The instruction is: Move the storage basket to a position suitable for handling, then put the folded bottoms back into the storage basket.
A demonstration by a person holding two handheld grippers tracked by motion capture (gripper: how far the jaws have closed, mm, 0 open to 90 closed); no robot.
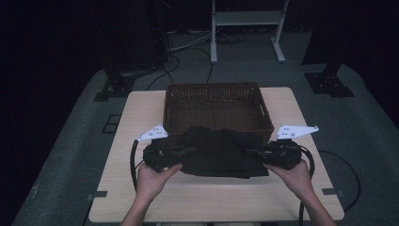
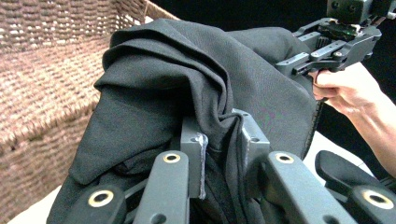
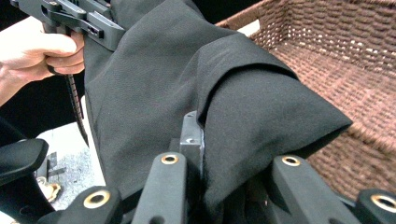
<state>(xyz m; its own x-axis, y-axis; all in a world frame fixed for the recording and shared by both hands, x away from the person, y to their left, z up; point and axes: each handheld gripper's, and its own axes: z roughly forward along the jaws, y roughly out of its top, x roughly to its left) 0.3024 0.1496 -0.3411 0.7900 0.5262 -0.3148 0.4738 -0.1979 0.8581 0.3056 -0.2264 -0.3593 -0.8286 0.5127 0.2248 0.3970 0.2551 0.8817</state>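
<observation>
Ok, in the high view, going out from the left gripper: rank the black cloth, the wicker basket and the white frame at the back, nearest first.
1. black cloth: clamped in the left gripper jaws, to its right.
2. wicker basket: just beyond it on the table, up and right.
3. white frame: on the floor past the table's far edge.

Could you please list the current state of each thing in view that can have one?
Black cloth: folded, bunched, held up between both tongs in front of the basket.
Wicker basket: upright on the table, open-topped, nothing visible inside.
Left tongs: shut on one end of the cloth.
Right tongs: shut on the other end of the cloth.
Table: bears the basket.
</observation>
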